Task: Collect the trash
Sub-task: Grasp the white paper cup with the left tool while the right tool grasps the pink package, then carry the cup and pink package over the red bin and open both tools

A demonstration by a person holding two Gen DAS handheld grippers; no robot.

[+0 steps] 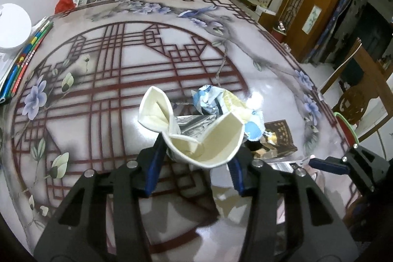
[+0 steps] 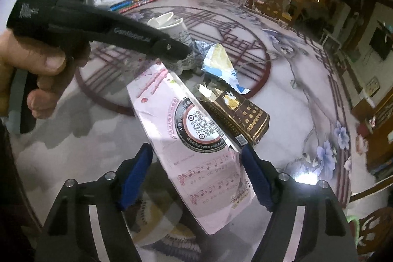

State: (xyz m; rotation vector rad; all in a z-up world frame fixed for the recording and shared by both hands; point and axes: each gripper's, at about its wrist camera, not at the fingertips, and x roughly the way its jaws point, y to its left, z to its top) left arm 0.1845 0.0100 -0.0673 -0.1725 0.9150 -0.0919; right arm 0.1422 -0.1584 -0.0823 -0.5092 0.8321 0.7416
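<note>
- Left gripper [image 1: 196,161]: blue pads clamped on a crushed white paper cup [image 1: 194,136], one pad on each side of its lower body; rim folded into two pointed lobes.
- Same cup seen from the right wrist view [image 2: 172,23], with a black finger [image 2: 169,48] of the left gripper lying across its patterned wall.
- Hand [image 2: 36,70] wrapped around the left gripper's handle at the left edge of the right wrist view.
- Right gripper [image 2: 196,176]: pads set either side of a pink flat package [image 2: 186,129]; right pad at the package edge, left pad with a gap; contact not certain, grip cannot be told.
- Pink package: printed with a round code label and rows of music notes, tilted up from the table [image 1: 103,65], far end reaching toward the cup.
- Brown cigarette box [image 2: 243,119]: lid open, lying on the table just beside the pink package, touching its right edge.
- Crumpled blue and white wrapper [image 2: 218,63]: between the cup and the cigarette box, close to both; also behind the cup in the left wrist view [image 1: 221,100].
- Table: glossy, printed with red lattice and pale blue flowers.
- Coloured pencils [image 1: 27,53] and a white round object [image 1: 13,25] at the table's far left edge, well apart from the trash.
</note>
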